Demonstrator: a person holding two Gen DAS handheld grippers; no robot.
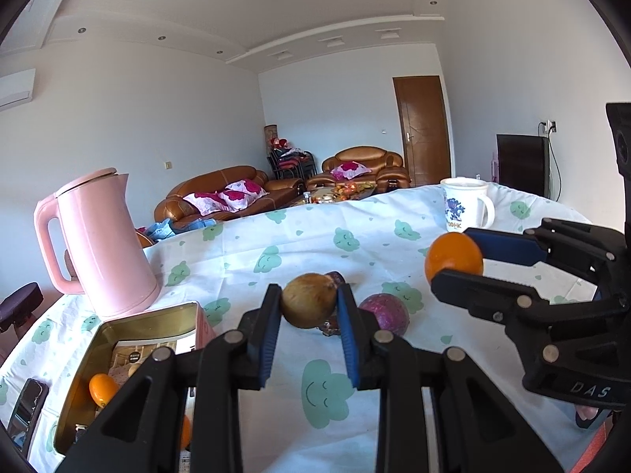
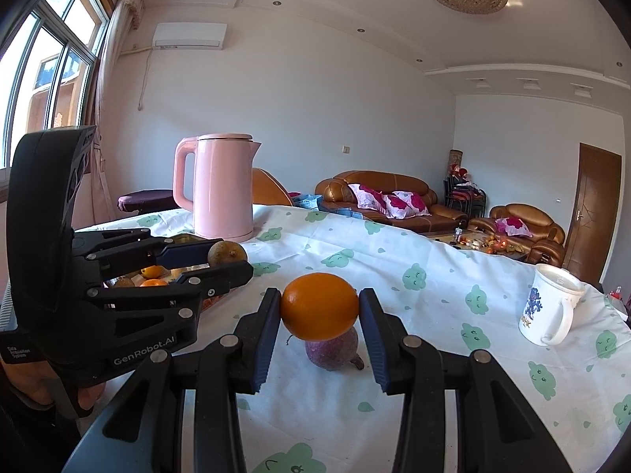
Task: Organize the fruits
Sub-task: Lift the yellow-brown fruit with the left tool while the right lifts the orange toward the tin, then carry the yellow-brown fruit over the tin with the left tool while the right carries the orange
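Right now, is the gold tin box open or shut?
Open. The gold tin box has no lid on, and the left wrist view looks straight in at a small orange fruit and papers.

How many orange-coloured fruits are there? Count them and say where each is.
3. One orange is clamped in the right hand-held gripper; a second orange and a third orange lie in the open tin. Part of the tin is hidden, so more may be inside.

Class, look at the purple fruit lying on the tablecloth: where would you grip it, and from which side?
Grip the purple fruit across its round middle, from above. It lies free on the tablecloth, and its stalk end sticks out sideways, so set the pads on the smooth flanks instead.
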